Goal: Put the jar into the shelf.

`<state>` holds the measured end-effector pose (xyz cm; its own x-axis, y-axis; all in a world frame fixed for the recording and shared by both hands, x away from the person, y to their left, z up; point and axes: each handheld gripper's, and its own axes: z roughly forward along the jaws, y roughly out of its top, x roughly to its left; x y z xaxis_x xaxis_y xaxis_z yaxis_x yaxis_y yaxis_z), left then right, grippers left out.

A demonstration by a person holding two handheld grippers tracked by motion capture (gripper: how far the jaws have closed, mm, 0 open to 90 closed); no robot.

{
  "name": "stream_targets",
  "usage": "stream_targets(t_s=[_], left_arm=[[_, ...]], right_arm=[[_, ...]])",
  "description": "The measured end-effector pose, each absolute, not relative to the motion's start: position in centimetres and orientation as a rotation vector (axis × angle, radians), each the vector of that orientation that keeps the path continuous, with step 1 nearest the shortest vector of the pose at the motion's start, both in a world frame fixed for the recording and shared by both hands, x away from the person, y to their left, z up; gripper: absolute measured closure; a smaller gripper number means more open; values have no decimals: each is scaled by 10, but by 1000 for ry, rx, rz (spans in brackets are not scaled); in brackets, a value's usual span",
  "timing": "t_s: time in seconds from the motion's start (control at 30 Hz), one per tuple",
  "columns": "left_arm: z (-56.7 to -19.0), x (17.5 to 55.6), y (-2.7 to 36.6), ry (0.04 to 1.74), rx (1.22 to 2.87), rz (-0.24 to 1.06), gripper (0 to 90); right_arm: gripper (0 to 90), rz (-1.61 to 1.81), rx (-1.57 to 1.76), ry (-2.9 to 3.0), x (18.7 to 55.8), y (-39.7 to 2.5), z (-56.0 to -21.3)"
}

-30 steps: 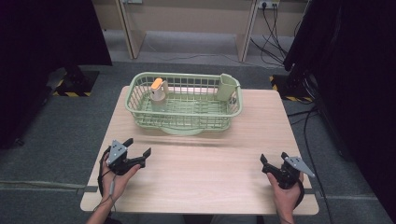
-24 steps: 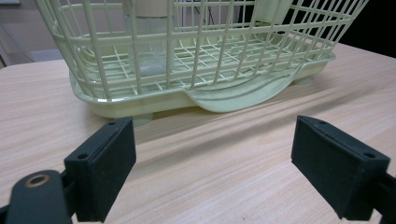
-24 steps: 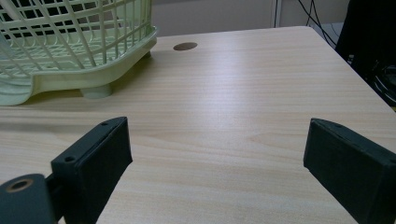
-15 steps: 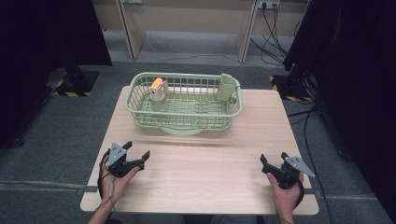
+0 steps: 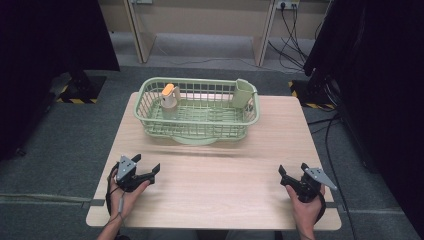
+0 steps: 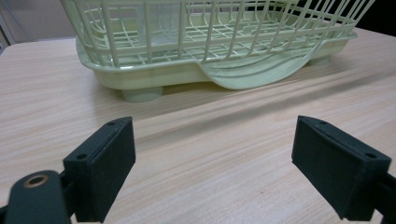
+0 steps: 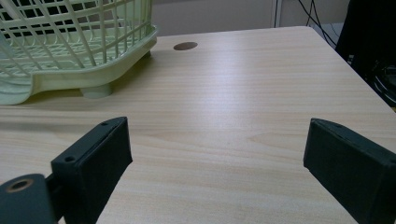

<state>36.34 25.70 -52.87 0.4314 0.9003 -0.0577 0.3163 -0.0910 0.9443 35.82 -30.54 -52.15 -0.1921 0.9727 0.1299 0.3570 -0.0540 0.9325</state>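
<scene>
A pale green dish basket stands at the far middle of the wooden table. Inside it at the left is a small white bottle with an orange cap; a green cutlery cup hangs at its right end. My left gripper rests low over the near left of the table, open and empty. My right gripper sits at the near right, also open and empty. In the left gripper view, the gripper faces the basket. In the right gripper view, the gripper points past the basket's corner.
Bare tabletop lies between the grippers and the basket. A round cable hole is in the table beyond the basket's corner. Grey carpet, cables and dark partitions surround the table.
My left gripper has drawn slightly back toward the near edge. The right gripper has stayed still.
</scene>
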Motion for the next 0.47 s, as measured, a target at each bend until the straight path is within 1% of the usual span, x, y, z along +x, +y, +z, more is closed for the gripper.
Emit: stream_targets(t_s=[0.23, 0.47], left_arm=[[-529, 362, 256, 1076, 1641, 716, 123], [-529, 362, 257, 1082, 1628, 704, 118]], right_arm=[[78, 1250, 1434, 1596, 358, -305, -522], [78, 1251, 1435, 1594, 358, -305, -522]])
